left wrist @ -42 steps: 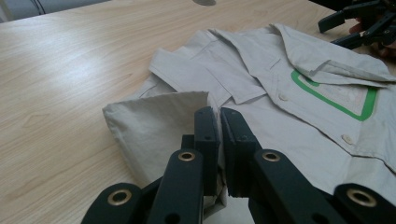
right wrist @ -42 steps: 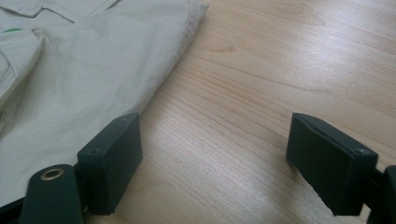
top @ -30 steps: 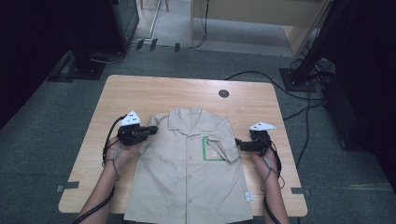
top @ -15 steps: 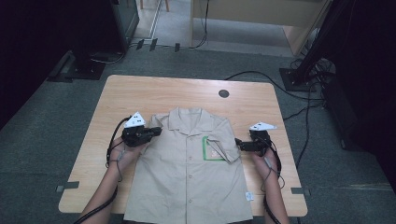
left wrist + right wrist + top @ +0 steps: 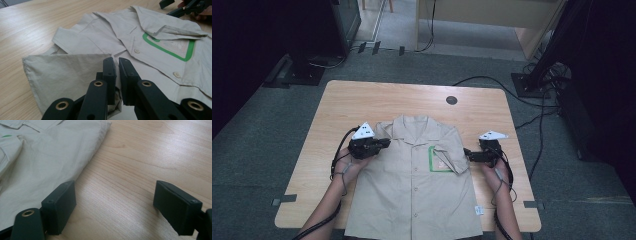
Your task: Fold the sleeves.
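Observation:
A beige short-sleeved shirt (image 5: 417, 190) lies front up on the wooden table (image 5: 362, 100), with a green-edged chest patch (image 5: 438, 161). My left gripper (image 5: 384, 143) is over the shirt's left shoulder. In the left gripper view its jaws (image 5: 117, 68) are shut on the edge of the left sleeve (image 5: 67, 72), which is folded in over the shirt's front (image 5: 160, 32). My right gripper (image 5: 468, 153) rests at the shirt's right edge. Its jaws (image 5: 115, 205) are wide open over bare wood, with the shirt's side (image 5: 37, 157) touching the left jaw. The right sleeve (image 5: 453, 156) lies folded across the patch.
A round cable hole (image 5: 451, 100) sits near the table's far edge. Bare wood lies to the left, right and beyond the shirt. Cables (image 5: 532, 120) run on the floor at the right. The right gripper (image 5: 185, 6) appears at the far side of the left gripper view.
My left gripper has moved a little to the right over the shirt, drawing the left sleeve inward. The right gripper has stayed in place.

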A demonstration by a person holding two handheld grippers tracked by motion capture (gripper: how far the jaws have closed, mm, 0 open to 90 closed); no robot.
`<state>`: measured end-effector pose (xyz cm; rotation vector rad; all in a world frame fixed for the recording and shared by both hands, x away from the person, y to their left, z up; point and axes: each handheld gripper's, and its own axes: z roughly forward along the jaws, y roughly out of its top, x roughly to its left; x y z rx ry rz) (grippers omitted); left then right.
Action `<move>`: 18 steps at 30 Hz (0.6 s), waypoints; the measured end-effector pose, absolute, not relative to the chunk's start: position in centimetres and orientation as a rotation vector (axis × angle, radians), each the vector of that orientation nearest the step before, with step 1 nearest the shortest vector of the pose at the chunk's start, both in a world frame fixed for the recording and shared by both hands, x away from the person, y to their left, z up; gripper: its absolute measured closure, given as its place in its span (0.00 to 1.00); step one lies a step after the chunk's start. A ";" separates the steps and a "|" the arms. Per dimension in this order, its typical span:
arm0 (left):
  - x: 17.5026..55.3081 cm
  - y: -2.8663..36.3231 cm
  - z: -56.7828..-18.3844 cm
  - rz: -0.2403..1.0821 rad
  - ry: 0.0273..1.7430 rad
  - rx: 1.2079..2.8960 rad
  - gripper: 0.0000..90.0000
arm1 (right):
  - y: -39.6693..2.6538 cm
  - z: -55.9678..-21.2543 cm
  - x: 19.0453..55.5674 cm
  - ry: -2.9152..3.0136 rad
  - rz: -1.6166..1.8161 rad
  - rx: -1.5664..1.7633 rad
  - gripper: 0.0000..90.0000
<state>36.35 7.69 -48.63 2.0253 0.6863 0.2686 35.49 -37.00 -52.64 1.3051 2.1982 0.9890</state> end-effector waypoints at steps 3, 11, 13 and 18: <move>36.3 7.6 -48.7 0.268 0.682 2.029 0.93 | -37.0 -52.6 35.5 2.198 0.989 1.305 0.20; 36.1 6.8 -48.8 0.256 0.663 2.042 0.92 | -37.0 -52.6 35.5 2.198 0.988 1.305 0.20; 36.1 6.7 -48.8 0.254 0.661 2.045 0.92 | -37.0 -52.6 35.5 2.198 0.989 1.305 0.20; 35.9 6.3 -48.8 0.251 0.647 2.052 0.91 | -37.0 -52.6 35.5 2.198 0.988 1.305 0.20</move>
